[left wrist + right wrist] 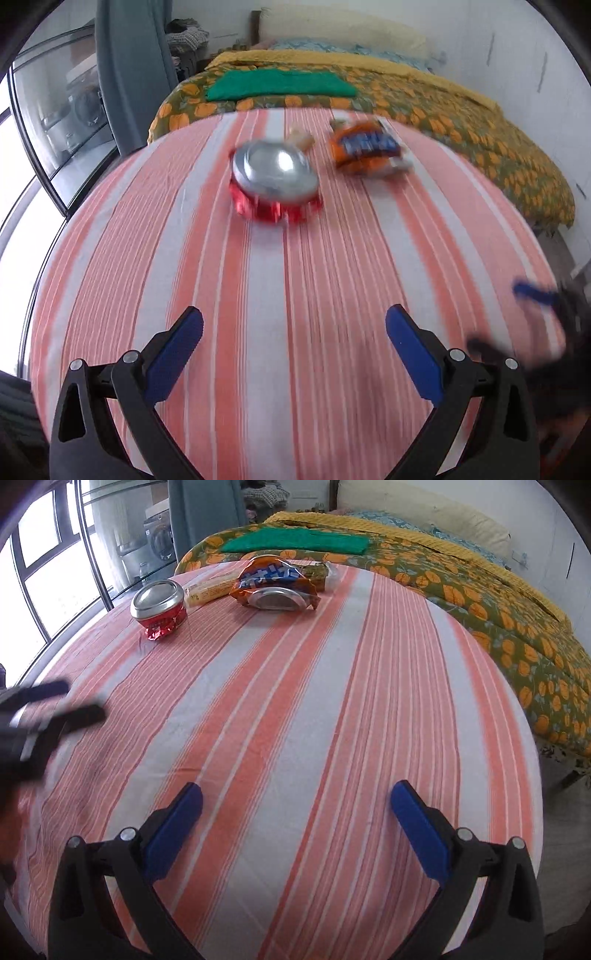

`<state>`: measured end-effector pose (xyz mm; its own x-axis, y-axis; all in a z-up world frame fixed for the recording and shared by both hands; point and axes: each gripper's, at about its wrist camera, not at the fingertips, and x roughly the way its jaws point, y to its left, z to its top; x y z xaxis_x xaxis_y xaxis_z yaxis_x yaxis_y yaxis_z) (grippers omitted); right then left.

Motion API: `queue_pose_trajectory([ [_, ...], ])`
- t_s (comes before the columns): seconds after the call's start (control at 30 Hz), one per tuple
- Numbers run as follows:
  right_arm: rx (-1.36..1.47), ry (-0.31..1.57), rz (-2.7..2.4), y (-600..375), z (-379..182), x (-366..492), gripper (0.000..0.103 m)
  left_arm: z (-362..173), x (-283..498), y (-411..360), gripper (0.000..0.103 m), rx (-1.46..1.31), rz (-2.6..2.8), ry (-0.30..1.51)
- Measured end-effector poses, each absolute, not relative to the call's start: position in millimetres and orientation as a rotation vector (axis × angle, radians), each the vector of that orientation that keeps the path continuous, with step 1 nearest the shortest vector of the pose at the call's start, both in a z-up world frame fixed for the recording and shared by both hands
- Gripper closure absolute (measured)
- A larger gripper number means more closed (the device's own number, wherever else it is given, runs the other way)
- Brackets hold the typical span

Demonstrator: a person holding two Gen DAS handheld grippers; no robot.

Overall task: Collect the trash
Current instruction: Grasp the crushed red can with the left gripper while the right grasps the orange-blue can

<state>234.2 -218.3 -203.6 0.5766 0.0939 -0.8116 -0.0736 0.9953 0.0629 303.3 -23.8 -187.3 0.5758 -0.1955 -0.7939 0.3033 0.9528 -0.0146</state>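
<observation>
Left wrist view: the left gripper [294, 328] is released, its blue pads spread wide with nothing between them, above a table covered in a striped cloth [258, 295] of orange, pink and white. The picture is smeared by motion. A crushed red can [274, 182], silver end up, lies ahead of the gripper near the far part of the table, well apart from the pads. Just beyond and to the right of it lies an orange and blue snack wrapper [367, 147]; a small pale item behind the can is too blurred to identify. The right gripper [535, 295] shows only as a dark and blue blur at the right edge. Behind the table stands a bed with an orange-patterned cover [461, 122] and a folded green cloth [280, 85] on it. Right wrist view: the right gripper [296, 805] is likewise released, pads wide apart and empty, over the near half of the cloth. The can sits at far left of the table, a yellow wrapped bar [210, 589] just beside it, then the orange wrapper, which lies partly over a flat silver piece [275, 600]. None of these items touches either gripper. The left gripper appears blurred at the left edge.
</observation>
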Motion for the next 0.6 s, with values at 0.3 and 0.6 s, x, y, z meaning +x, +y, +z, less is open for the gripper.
queue_pose_trajectory([
  [0.3, 0.024, 0.951, 0.099, -218.7, -203.9, 235.3, 0.005, -207.1, 420.2, -41.6, 0.005, -0.039, -0.093, 0.970],
  [0.6, 0.023, 0.952, 0.099, -218.0, -203.9, 235.9, 0.005, -207.3, 410.3, -44.7, 0.033, 0.072, -0.085, 0.921],
])
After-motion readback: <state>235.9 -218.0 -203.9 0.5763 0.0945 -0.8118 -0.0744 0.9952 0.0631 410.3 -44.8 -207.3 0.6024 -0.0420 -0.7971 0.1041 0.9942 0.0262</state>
